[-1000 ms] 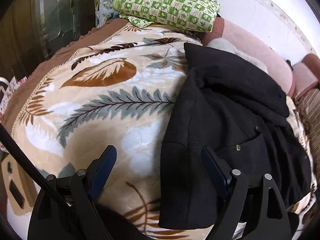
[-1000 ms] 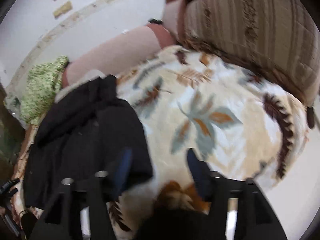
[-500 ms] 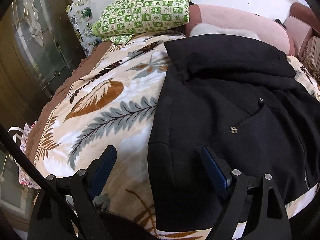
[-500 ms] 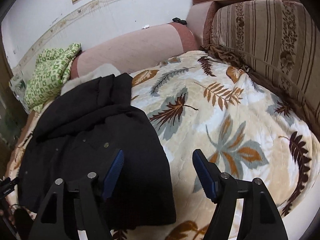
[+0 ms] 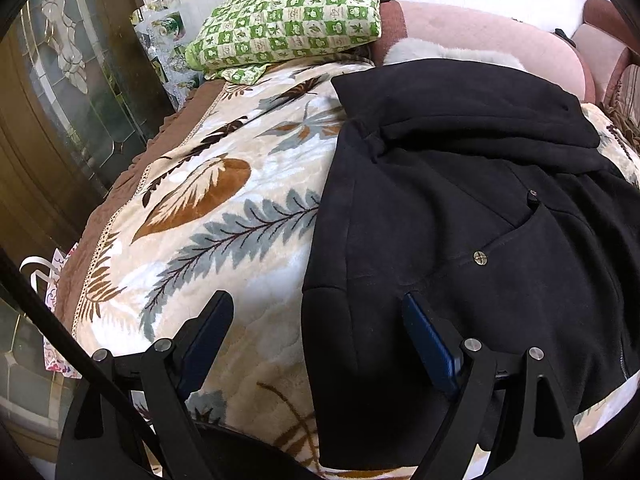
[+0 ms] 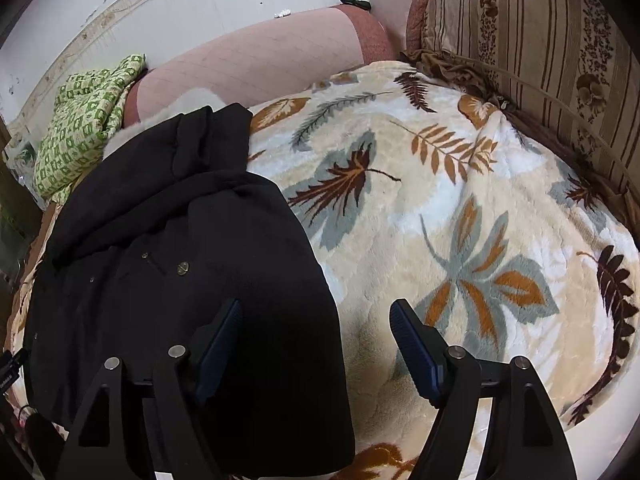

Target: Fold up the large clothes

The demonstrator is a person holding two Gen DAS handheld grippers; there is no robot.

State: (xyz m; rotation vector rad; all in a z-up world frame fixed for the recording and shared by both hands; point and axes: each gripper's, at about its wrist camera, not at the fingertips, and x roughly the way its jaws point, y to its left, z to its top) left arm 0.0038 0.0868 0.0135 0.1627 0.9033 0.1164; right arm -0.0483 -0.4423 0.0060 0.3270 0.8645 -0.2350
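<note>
Black coat (image 5: 460, 216) lies flat on the leaf blanket (image 6: 460, 208); left tool (image 5: 316, 340) gapes empty, right tool (image 6: 316, 344) just widening, empty, coat edge at eleven o'clock.

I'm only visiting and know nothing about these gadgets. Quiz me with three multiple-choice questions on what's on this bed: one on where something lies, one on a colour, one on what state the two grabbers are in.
1. Where does the green checked cloth lie?
A. At the far end of the bed, beyond the coat
B. Folded on top of the coat
C. Between the near gripper fingers

2. What colour is the coat?
A. Pink
B. Black
C. Green

3. How do the left gripper and right gripper stand?
A. Both shut on the coat
B. One shut on the leaf-patterned blanket
C. Both open, gripping nothing

Answers:
1. A: it sits by the pink bolster, past the coat's collar.
2. B: the coat is dark against the leaf-patterned blanket.
3. C: each pair of pads stands wide apart above the coat's edge, and the right jaws have just been opening.
</note>
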